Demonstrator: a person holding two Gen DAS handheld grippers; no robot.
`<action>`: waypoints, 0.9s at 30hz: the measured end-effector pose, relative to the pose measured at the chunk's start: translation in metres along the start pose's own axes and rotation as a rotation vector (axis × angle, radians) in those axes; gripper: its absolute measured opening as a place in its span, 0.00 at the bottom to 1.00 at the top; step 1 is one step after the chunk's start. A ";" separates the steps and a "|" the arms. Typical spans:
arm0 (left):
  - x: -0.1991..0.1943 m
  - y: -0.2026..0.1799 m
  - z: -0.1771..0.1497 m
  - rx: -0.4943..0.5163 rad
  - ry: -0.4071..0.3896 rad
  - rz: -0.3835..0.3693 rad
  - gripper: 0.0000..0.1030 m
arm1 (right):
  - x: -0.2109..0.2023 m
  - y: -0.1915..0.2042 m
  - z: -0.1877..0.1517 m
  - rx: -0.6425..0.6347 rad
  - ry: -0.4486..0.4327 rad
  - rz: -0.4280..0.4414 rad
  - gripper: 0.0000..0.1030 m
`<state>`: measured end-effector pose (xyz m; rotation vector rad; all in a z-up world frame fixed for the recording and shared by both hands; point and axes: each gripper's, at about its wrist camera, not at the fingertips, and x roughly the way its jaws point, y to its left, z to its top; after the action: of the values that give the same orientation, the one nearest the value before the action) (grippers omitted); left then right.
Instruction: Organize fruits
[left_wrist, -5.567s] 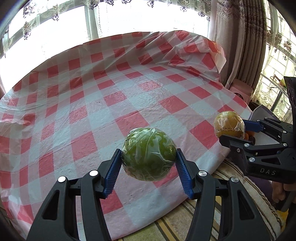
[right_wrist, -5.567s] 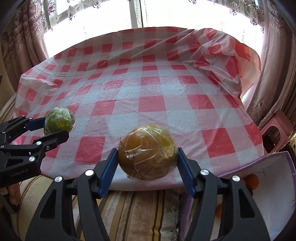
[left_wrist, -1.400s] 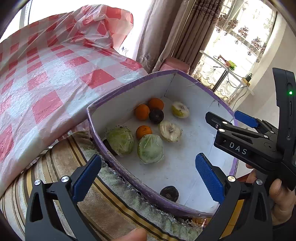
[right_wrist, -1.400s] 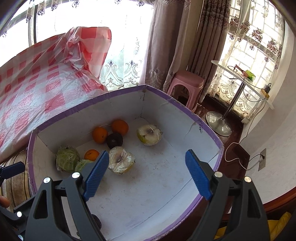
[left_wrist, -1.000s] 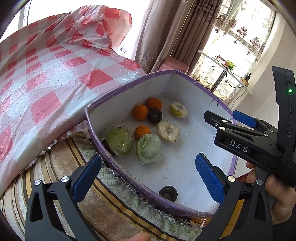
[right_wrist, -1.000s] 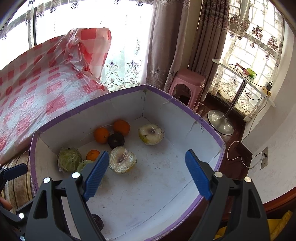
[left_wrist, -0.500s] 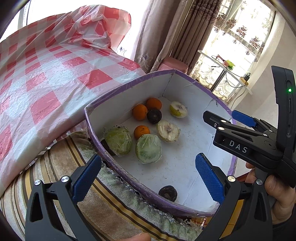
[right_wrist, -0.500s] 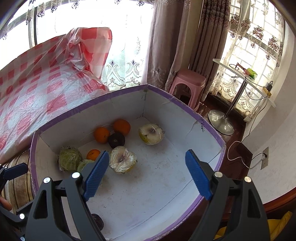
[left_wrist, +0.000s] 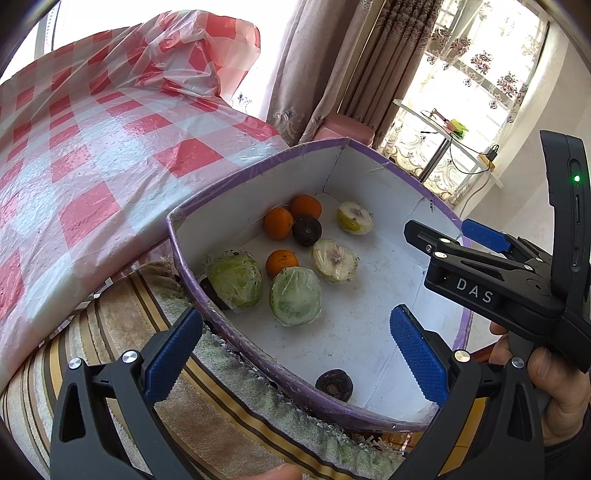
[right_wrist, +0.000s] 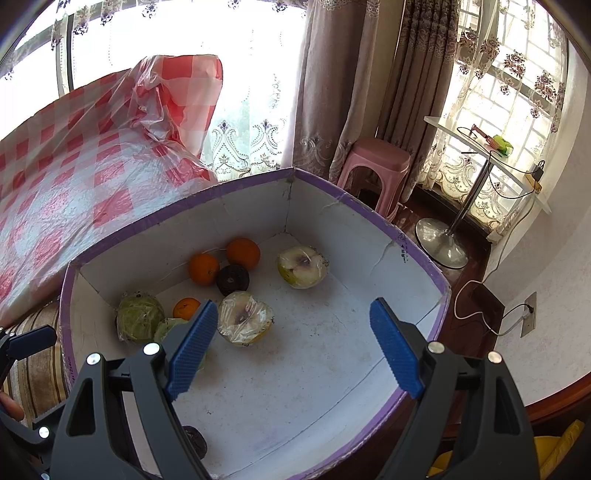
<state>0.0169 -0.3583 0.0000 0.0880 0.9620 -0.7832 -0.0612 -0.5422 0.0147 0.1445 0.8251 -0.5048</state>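
Note:
A white box with a purple rim (left_wrist: 258, 173) (right_wrist: 369, 210) holds several fruits: two plastic-wrapped green ones (left_wrist: 234, 280) (left_wrist: 295, 301), three oranges (left_wrist: 277, 222), two wrapped pale halves (left_wrist: 334, 254) (right_wrist: 302, 266), and dark fruits (left_wrist: 306, 230) (left_wrist: 334, 384). My left gripper (left_wrist: 295, 350) is open and empty above the box's near rim. My right gripper (right_wrist: 291, 347) is open and empty over the box's middle; it also shows in the left wrist view (left_wrist: 480, 258).
A table with a red-and-white checked plastic cloth (left_wrist: 92, 129) lies left of the box. A striped cushion (left_wrist: 221, 406) is under the box's near edge. A pink stool (right_wrist: 373, 162), curtains and a small stand table (right_wrist: 480, 147) stand behind.
Since 5.6 s ago both grippers have let go of their wrapped fruits and moved from the table to over the box. In the last second they barely moved.

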 end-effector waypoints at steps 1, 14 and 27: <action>0.000 0.000 0.000 0.000 0.000 0.000 0.95 | 0.000 0.000 0.000 0.001 0.000 0.000 0.82; 0.000 0.000 0.000 0.000 -0.001 -0.001 0.95 | 0.000 -0.001 0.000 -0.001 0.001 0.000 0.82; 0.000 -0.004 0.002 0.005 -0.004 0.000 0.95 | 0.001 -0.001 0.000 0.004 0.005 -0.001 0.82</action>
<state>0.0159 -0.3615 0.0022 0.0913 0.9566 -0.7852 -0.0614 -0.5437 0.0136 0.1491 0.8291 -0.5072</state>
